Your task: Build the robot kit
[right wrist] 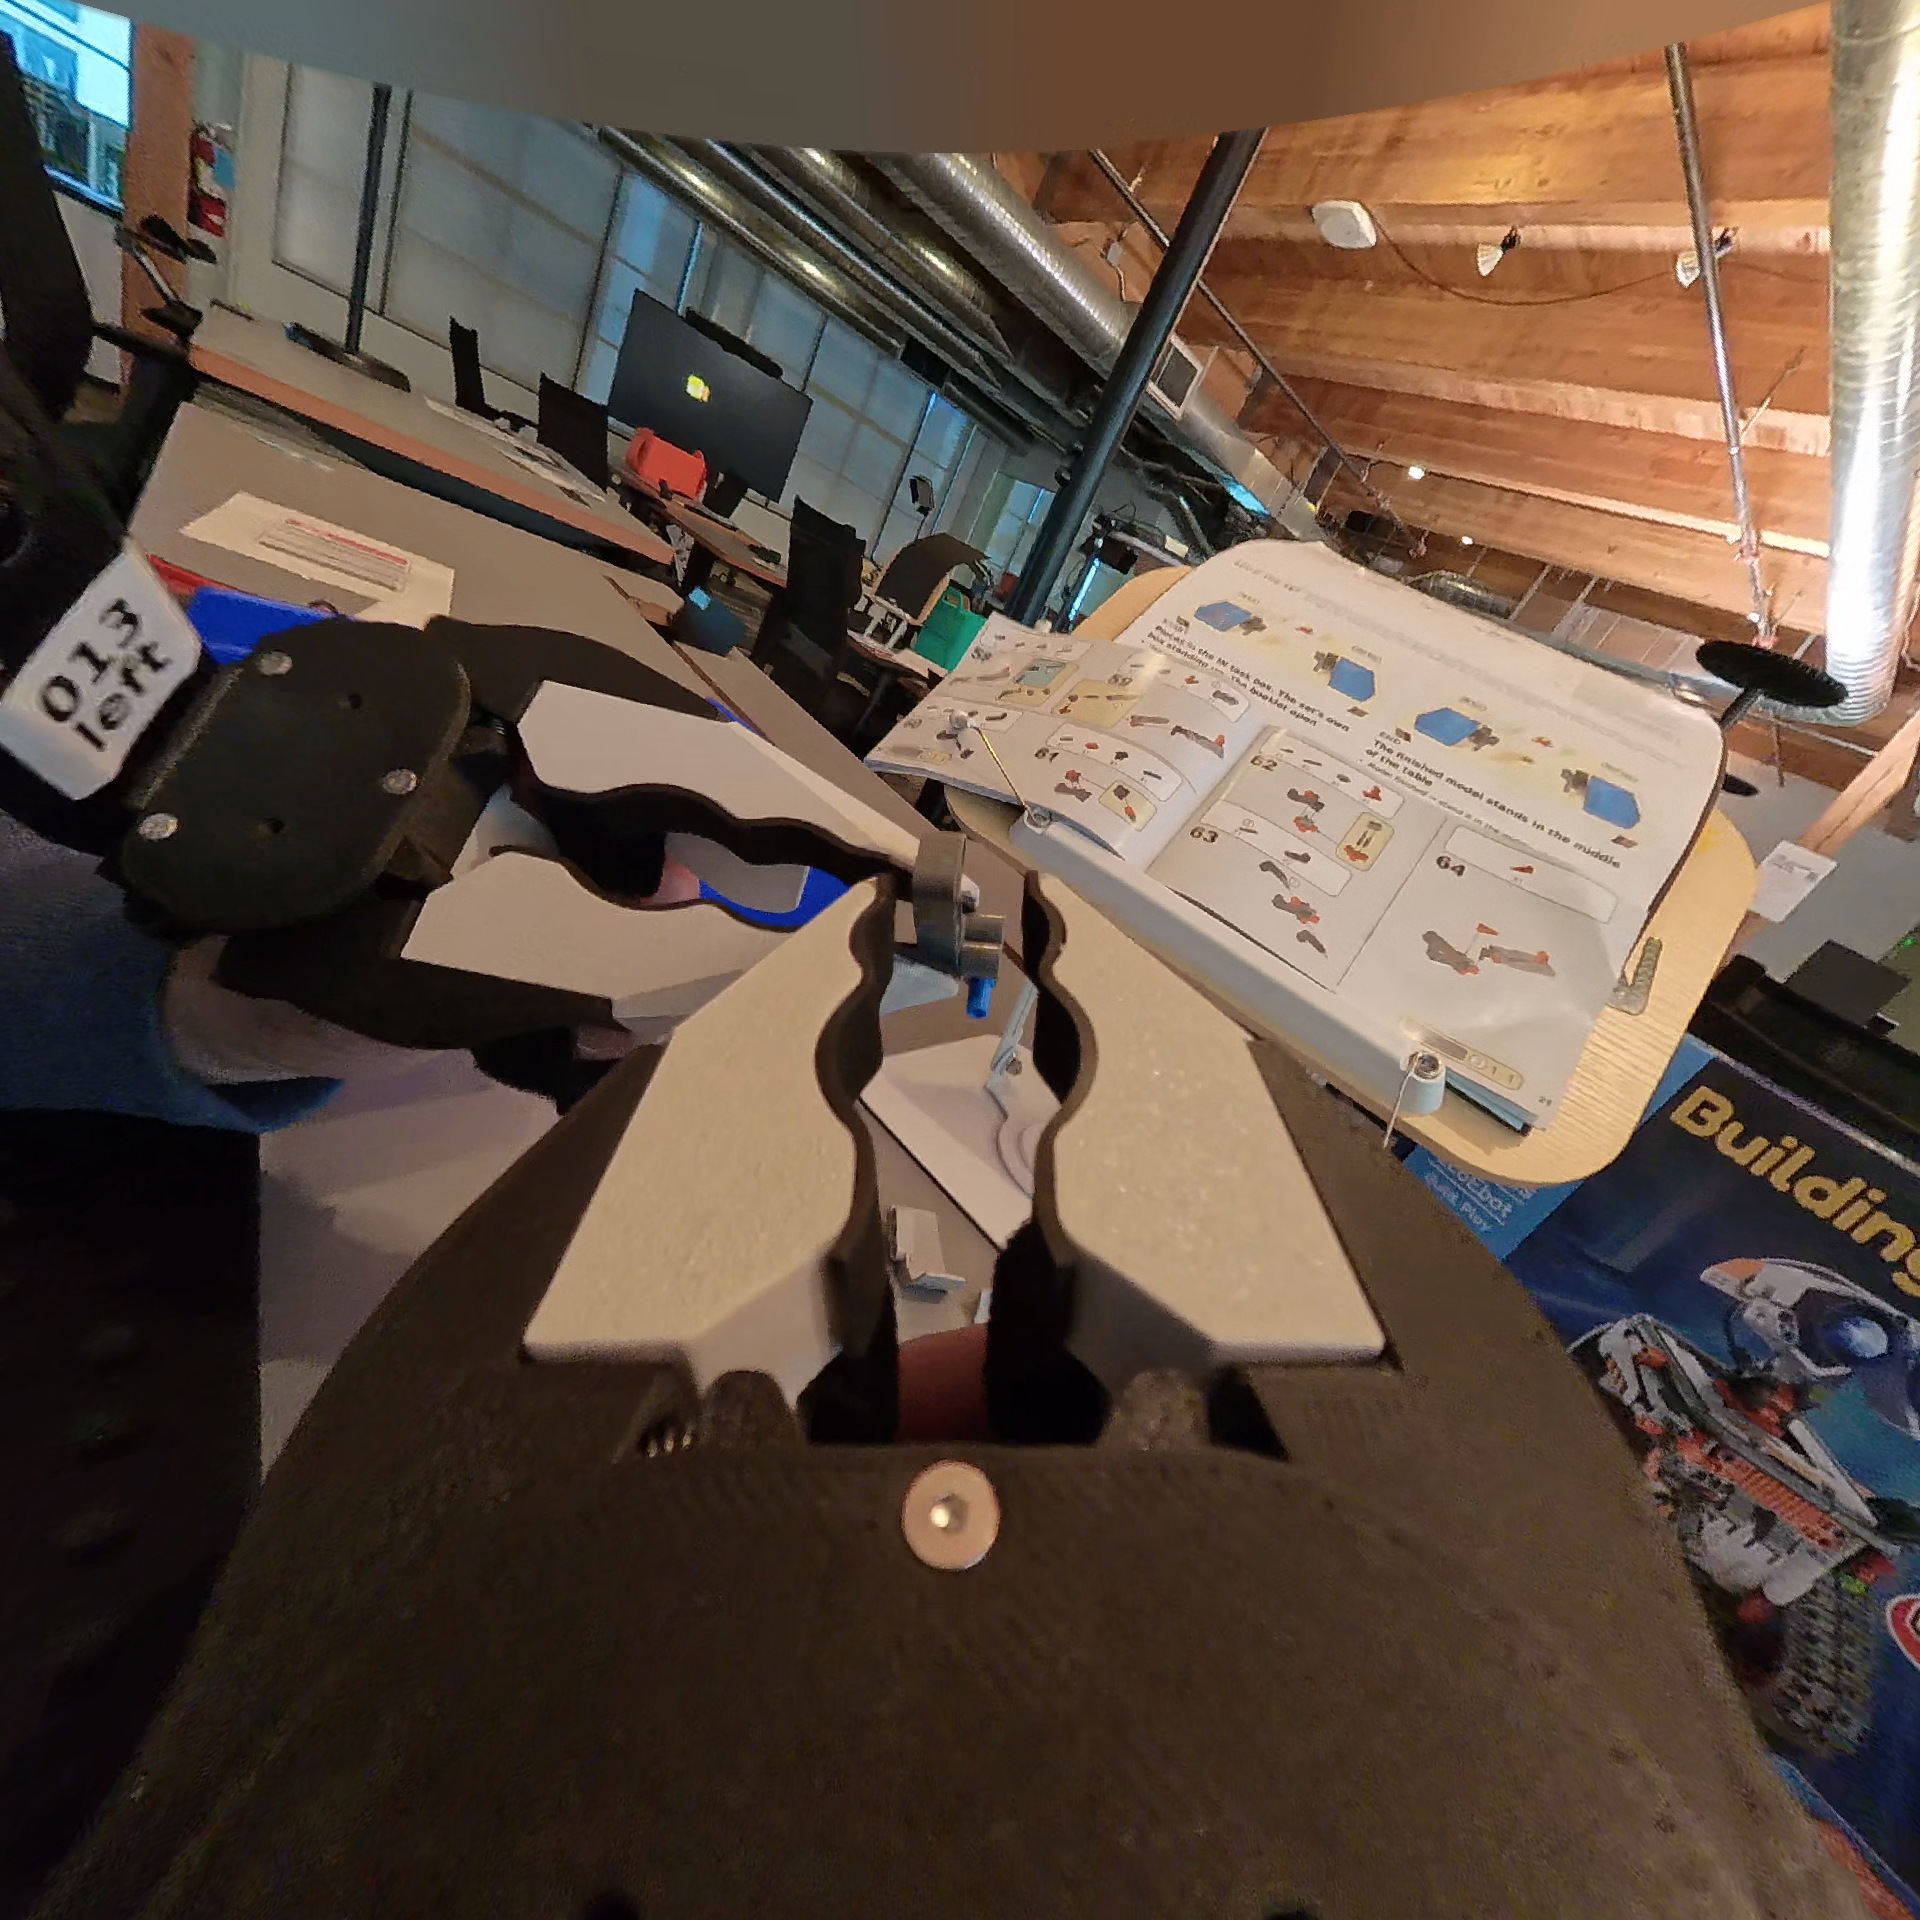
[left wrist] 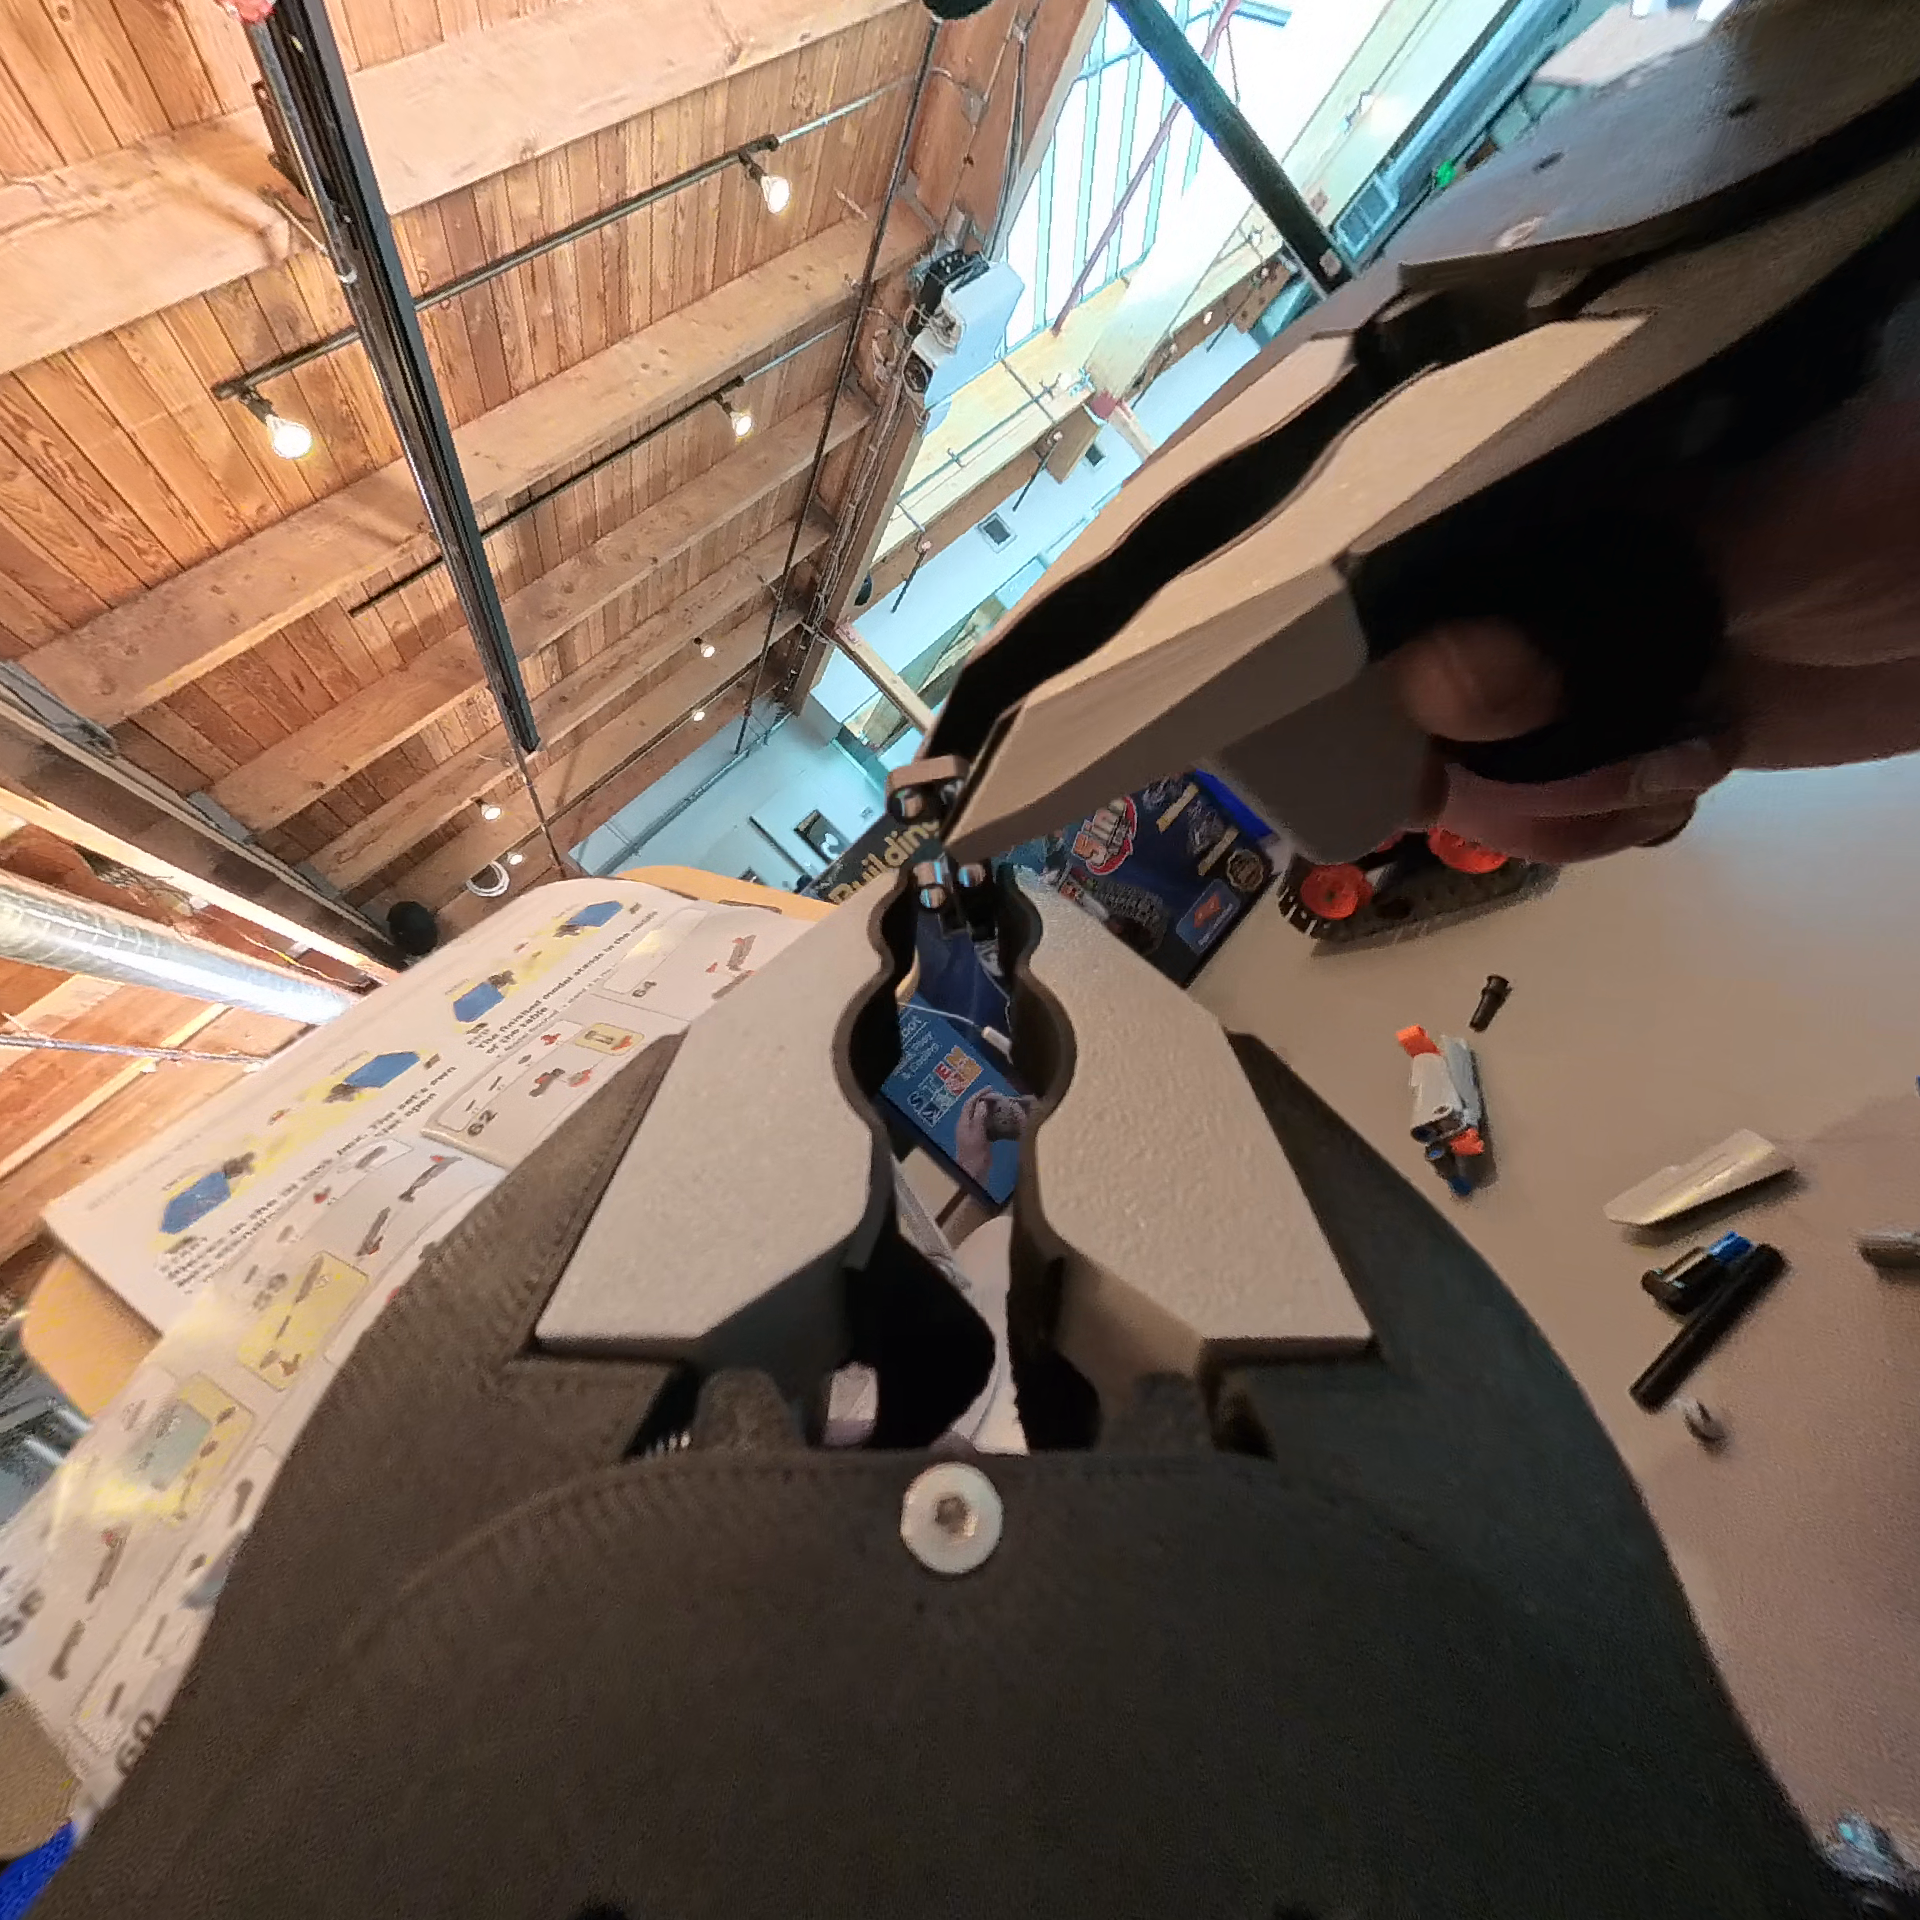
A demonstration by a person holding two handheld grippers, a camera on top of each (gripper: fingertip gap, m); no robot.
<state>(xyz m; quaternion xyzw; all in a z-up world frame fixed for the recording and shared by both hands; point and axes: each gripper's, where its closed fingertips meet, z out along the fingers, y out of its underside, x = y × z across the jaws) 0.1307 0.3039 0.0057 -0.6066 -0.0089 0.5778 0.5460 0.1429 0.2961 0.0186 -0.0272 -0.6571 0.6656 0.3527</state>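
At frame centre of my left wrist view, the left gripper (left wrist: 951,883) has its jaws narrowed onto a small grey pin-and-beam construction piece (left wrist: 940,878) at the fingertips. The right gripper (left wrist: 940,805) enters from the upper right, its tips closed on a second small grey holed connector (left wrist: 925,790) just above the first. In my right wrist view, the right gripper (right wrist: 956,904) shows a narrow gap at centre, with the grey parts and a blue pin (right wrist: 977,1000) between the tips. An open white instruction booklet (right wrist: 1351,821) rests on a tilted wooden stand (right wrist: 1621,1101) at right. A blue printed box (right wrist: 1766,1351) stands at lower right.
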